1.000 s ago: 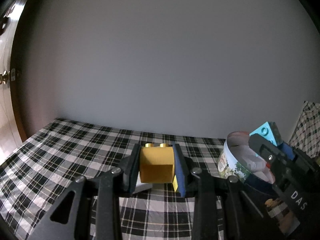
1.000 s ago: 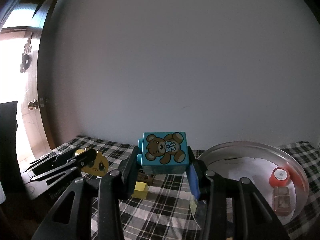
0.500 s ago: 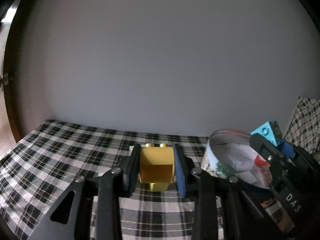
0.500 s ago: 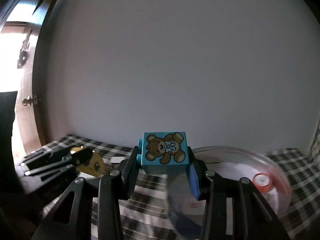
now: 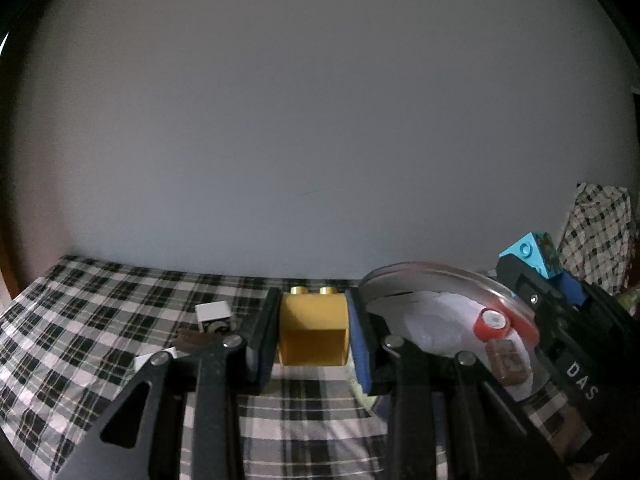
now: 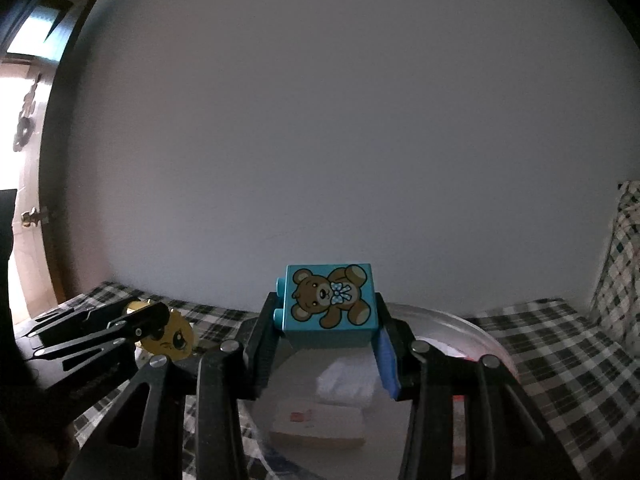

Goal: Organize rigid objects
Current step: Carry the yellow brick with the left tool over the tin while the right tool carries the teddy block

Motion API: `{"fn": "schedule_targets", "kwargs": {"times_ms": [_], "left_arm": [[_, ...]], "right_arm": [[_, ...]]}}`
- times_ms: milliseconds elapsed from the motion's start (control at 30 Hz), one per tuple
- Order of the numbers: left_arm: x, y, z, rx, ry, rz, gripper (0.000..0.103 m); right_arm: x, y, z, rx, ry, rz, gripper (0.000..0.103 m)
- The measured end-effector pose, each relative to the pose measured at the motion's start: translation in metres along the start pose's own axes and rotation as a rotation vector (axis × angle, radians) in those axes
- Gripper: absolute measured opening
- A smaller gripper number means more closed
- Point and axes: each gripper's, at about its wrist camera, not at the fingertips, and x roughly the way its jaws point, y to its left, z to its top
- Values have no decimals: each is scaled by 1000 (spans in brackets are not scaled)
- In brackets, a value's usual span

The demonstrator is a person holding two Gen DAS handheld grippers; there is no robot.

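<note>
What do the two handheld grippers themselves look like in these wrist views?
Both match: the left gripper and the right gripper have matte black linkage arms with triangular cut-outs and silver rivets. Each has one blue-edged pad; white "DAS" lettering marks the right gripper's body in the left view. No cables or sleeves show.

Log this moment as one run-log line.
left claw: shut on yellow block | right claw: shut on bear block | tin: under right claw, holds small items

Checked woven cloth (image 5: pixel 100 320) covers the bed. The yellow block (image 5: pixel 312 330) and teddy-printed blue block (image 6: pixel 330 304) look like smooth plastic. The round tin (image 6: pixel 460 322) has a dull metal rim. The tongs look matt black.
</note>
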Motion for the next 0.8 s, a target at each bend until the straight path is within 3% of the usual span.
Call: {"fn": "schedule_targets", "kwargs": {"times_ms": [800], "left_arm": [[29, -77, 12, 36, 3, -125, 31]], "right_arm": [[20, -85, 8, 77, -1, -181, 46]]}}
